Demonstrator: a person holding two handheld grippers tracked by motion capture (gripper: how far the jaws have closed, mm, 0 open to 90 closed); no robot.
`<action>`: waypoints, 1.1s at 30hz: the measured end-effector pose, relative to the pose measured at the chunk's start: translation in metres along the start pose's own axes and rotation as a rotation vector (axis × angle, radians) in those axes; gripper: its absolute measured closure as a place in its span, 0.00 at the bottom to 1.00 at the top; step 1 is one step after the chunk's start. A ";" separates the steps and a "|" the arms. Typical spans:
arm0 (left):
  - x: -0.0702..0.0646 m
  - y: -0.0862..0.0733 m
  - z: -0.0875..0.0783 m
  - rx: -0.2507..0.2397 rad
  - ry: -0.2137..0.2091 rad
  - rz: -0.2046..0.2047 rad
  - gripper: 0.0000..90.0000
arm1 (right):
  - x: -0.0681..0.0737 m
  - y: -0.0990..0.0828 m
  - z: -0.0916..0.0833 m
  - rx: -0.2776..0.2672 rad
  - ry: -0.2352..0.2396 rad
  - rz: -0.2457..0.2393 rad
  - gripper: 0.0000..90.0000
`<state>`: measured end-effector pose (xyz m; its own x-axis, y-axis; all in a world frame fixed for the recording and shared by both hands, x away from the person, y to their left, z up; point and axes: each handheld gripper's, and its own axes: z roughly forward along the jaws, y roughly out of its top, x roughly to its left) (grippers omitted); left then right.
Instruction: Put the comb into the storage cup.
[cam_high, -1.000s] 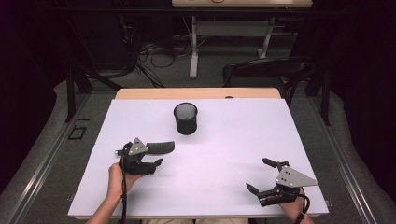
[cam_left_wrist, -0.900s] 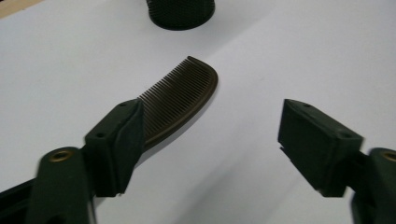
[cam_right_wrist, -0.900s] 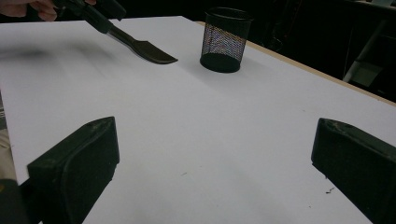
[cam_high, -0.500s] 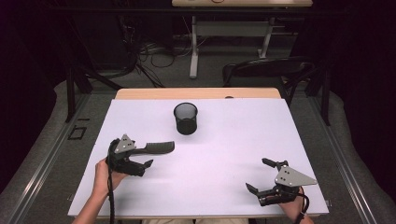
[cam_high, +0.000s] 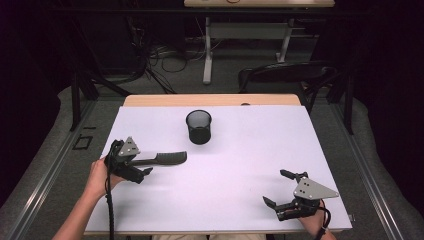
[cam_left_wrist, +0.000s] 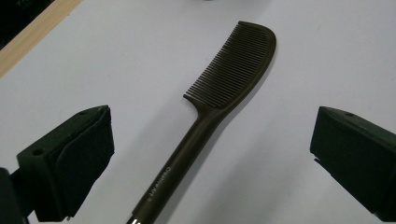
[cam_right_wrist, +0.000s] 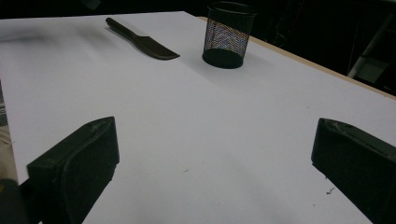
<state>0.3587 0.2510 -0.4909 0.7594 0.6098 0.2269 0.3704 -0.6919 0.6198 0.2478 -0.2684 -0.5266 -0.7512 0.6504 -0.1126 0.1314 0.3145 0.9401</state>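
A dark brown plastic comb with a long handle (cam_left_wrist: 219, 102) lay flat on the white sheet covering the table (cam_high: 240, 165), at the left side and just in front of a black wire-mesh pen cup (cam_high: 199, 127) that stood upright near the table's far middle. The left gripper (cam_high: 145, 167), held in the person's left hand (cam_high: 100, 175), sat at the handle end of the comb. Its jaws had just been opening and stood spread wide, with the comb's handle lying between them and clear of both pads in the left gripper view. The comb's teeth pointed away from that gripper, toward the cup. The right gripper (cam_high: 277, 187) rested near the table's front right corner, well apart from the comb and the cup, with its jaws wide apart and bare white sheet between them. In the right gripper view the comb (cam_right_wrist: 142, 42) lay just beside the cup (cam_right_wrist: 229, 35), not touching it.
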 end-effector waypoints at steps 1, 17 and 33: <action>0.002 0.000 0.000 0.011 -0.001 0.019 0.00 | 0.000 0.000 0.000 0.001 0.001 0.000 0.00; 0.016 0.009 0.018 0.137 -0.035 0.175 0.00 | 0.000 0.000 0.002 0.017 0.016 0.004 0.00; 0.020 0.016 0.038 0.239 -0.058 0.270 0.00 | 0.000 -0.001 0.004 0.035 0.028 0.005 0.00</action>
<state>0.4002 0.2368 -0.5049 0.8732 0.3751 0.3113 0.2621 -0.8997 0.3490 0.2507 -0.2662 -0.5288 -0.7684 0.6325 -0.0979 0.1577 0.3353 0.9288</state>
